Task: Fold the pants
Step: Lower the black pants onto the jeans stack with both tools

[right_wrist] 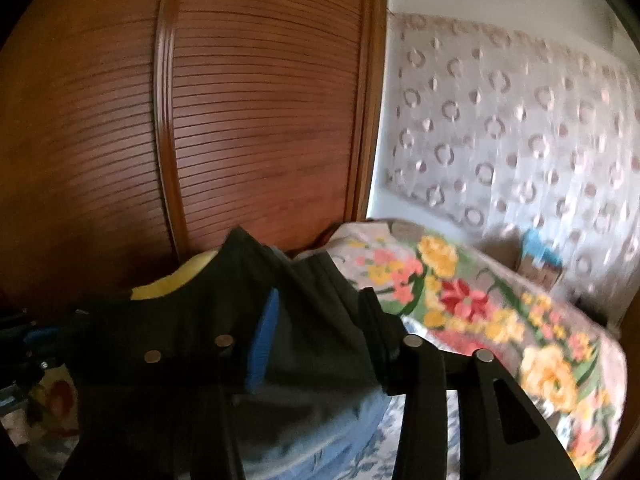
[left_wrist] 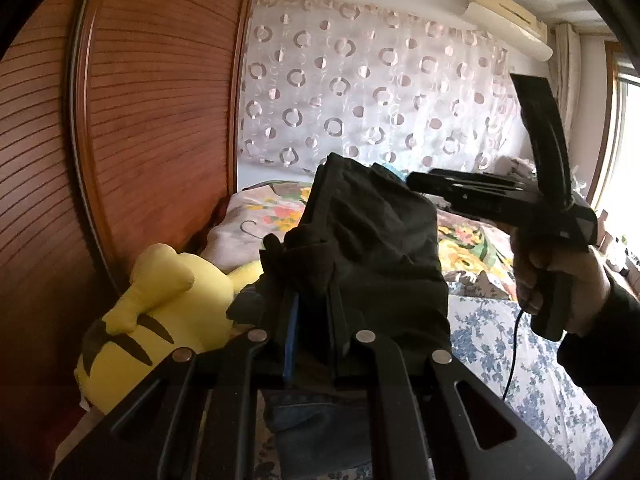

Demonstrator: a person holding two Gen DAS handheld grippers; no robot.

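Two claws work over the bed (left_wrist: 520,344). Left claw (left_wrist: 312,304) is nearly closed, pinching a bunched fold of the dark pants (left_wrist: 372,240), which hang lifted above the bed, just beside the yellow plush toy (left_wrist: 160,304). Right claw (right_wrist: 316,320) stands partly open; its blue pad (right_wrist: 262,344) lies against the pants, the other finger clear of the cloth, no grip. In left wrist view, a hand (left_wrist: 560,280) holds the right claw's handle, right of the pants. Wooden louvred wardrobe (right_wrist: 260,120) behind the bed; patterned curtain (left_wrist: 360,80) beyond.
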